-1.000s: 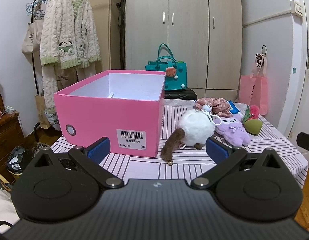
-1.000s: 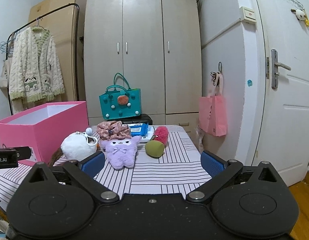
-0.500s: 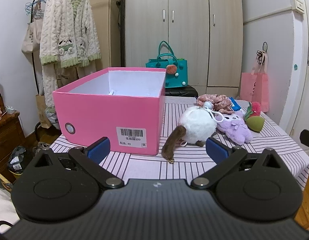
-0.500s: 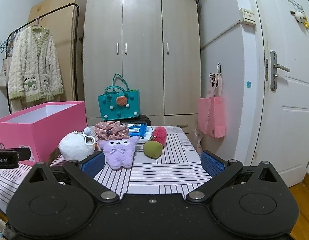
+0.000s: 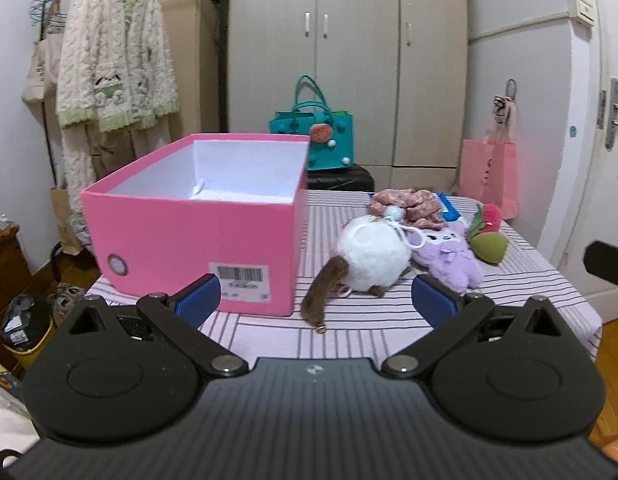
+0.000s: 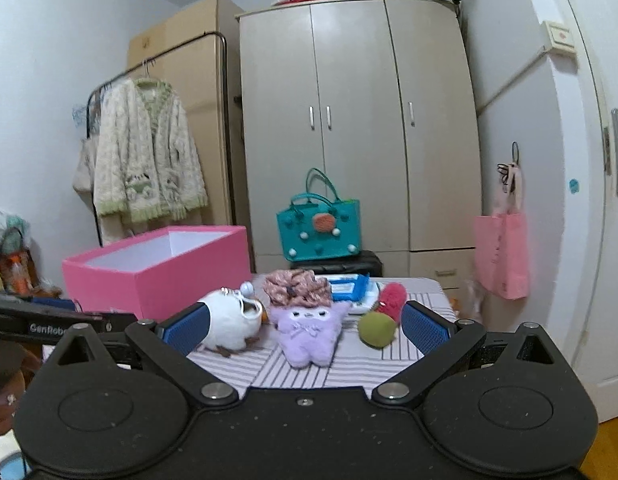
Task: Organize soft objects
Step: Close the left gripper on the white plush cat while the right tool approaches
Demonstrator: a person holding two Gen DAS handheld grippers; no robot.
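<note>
Left wrist view: left tongs (image 5: 316, 299) spread wide and grasping nothing, hovering above the near edge of the striped counter (image 5: 389, 332). Ahead and to the left, an open pink box (image 5: 189, 240) on the counter's left side, white inside, barcode label on its near wall. Just right of the box, a white fluffy plush (image 5: 371, 254) with a brown tail trailing toward the near edge. Touching its right side, a purple plush (image 5: 449, 258) lying flat. Beyond that, a green and red plush (image 5: 489, 240) near the right edge. Behind these, toward the far edge, a pink floral scrunchie (image 5: 409, 204) and a blue packet (image 5: 449, 208) – the packet partly hidden.

Right wrist view: right tongs (image 6: 305, 326) likewise released and wide apart, empty, held over the near edge of the counter (image 6: 293, 368). Framed between the blue pads – white fluffy plush (image 6: 229, 326), purple plush (image 6: 307, 332) and green and red plush (image 6: 381, 322) in a row, left to right. Scrunchie (image 6: 297, 288) directly behind the purple plush, blue packet (image 6: 349, 286) to its right. Pink box (image 6: 157, 276) on the counter's far left. Dark bar of the left tongs' body poking in at the left edge of the view.
</note>
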